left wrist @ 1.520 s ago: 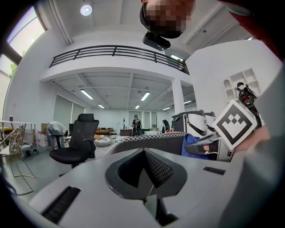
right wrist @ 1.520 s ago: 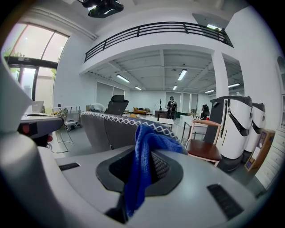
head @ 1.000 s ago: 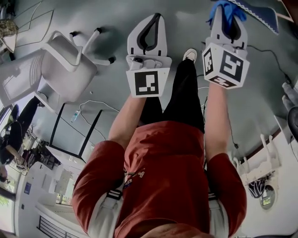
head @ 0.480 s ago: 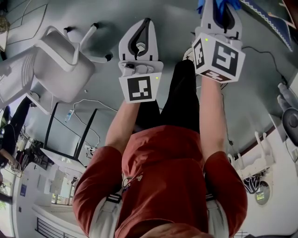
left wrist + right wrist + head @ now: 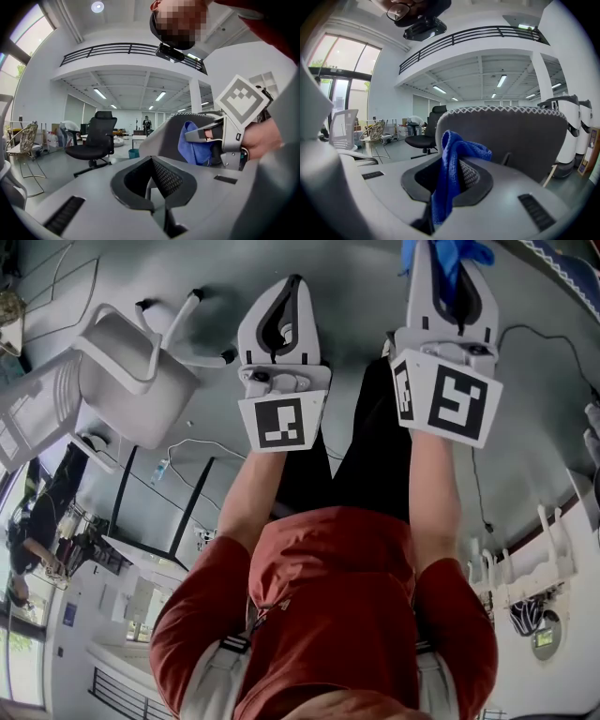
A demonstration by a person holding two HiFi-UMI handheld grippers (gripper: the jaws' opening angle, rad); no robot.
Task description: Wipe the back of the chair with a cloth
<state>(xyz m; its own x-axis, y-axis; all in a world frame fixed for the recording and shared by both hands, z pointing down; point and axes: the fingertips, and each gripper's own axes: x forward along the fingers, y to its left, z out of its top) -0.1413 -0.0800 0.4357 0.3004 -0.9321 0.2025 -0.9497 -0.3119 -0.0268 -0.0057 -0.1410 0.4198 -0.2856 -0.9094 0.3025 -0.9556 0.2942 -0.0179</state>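
The grey chair back [image 5: 511,136] with white zigzag stitching along its rim stands just beyond my right gripper [image 5: 451,165], which is shut on a blue cloth [image 5: 449,180] that hangs over its jaws. The head view shows the right gripper [image 5: 448,277] at top right with the cloth [image 5: 441,253], and the chair back's stitched edge [image 5: 562,266] beside it. My left gripper [image 5: 294,285] is held level to its left, jaws shut and empty. In the left gripper view, the left gripper [image 5: 152,161] points past the chair back [image 5: 164,133] and the clamped cloth [image 5: 193,144].
A white chair [image 5: 131,371] stands on the grey floor to my left. A black office chair [image 5: 96,138] stands farther off in the open hall, with a wire chair [image 5: 26,140] and tables behind. Cables [image 5: 187,451] lie on the floor.
Both grippers have shifted only slightly in the head view, side by side. The blue cloth stays clamped in the right gripper, and the left stays shut and empty.
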